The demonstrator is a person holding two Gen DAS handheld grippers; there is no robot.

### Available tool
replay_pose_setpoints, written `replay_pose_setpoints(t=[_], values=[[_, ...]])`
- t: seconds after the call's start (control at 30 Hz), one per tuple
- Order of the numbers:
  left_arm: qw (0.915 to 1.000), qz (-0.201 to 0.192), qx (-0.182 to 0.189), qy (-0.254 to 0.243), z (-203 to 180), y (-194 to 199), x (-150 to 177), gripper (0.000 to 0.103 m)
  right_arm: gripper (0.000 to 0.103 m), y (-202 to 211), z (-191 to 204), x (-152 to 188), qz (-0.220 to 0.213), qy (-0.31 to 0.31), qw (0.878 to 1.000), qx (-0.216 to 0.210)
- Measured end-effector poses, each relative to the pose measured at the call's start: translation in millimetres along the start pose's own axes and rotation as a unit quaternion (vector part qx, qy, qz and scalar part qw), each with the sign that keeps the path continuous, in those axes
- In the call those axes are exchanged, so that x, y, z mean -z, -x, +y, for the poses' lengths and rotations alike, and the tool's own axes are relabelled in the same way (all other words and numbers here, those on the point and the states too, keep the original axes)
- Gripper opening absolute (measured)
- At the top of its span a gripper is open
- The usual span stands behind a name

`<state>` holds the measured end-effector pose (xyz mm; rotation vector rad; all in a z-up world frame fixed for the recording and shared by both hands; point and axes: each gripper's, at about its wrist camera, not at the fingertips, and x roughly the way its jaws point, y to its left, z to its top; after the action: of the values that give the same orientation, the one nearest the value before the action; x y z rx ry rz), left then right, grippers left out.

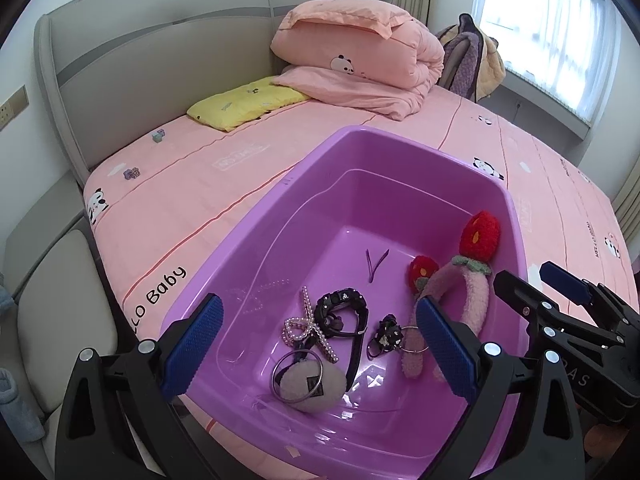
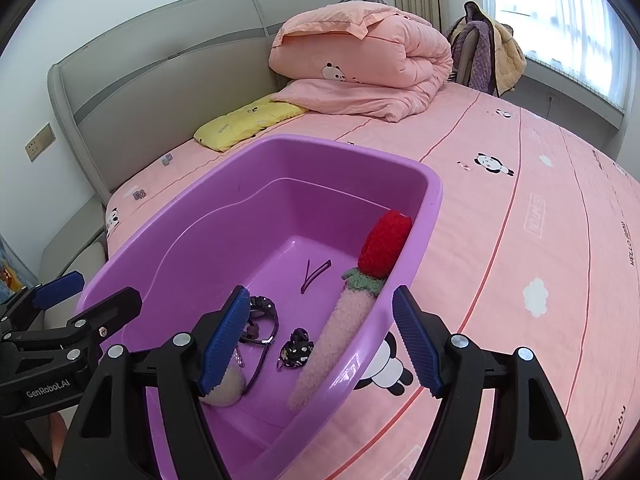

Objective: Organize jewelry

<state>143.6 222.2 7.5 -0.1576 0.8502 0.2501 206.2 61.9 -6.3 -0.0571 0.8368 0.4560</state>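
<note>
A purple plastic tub sits on the pink bed. Inside lie a black watch, a pearl hair clip, a silver bangle over a grey fluffy pad, a small black flower clip, purple hairpins, and a pink fluffy headband with red strawberries. My left gripper is open and empty over the tub's near side. My right gripper is open and empty, straddling the tub's right rim.
A folded pink duvet and a yellow pillow lie by the grey headboard. A chair with clothes stands by the window. The pink panda sheet stretches to the right.
</note>
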Motion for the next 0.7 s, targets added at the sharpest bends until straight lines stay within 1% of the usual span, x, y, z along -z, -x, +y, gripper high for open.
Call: replay_pose_setpoints(t=[0.2,0.4,0.7], values=[[1.0000,-0.002,0.001,0.001,0.2,2.4,-0.3,0.095,0.070,3.6,1.8,1.4,-0.002,0.003,1.000,0.002],[0.9999,-0.002,0.006,0.012,3.6,5.5,-1.4,0.095,0.070,6.9,4.2,4.3,-0.002,0.009,1.000,0.003],[0.9999,-0.002,0.009,0.012,3.2,9.0,-1.3,0.095,0.070,9.8,5.6,3.8,-0.003,0.011,1.000,0.001]])
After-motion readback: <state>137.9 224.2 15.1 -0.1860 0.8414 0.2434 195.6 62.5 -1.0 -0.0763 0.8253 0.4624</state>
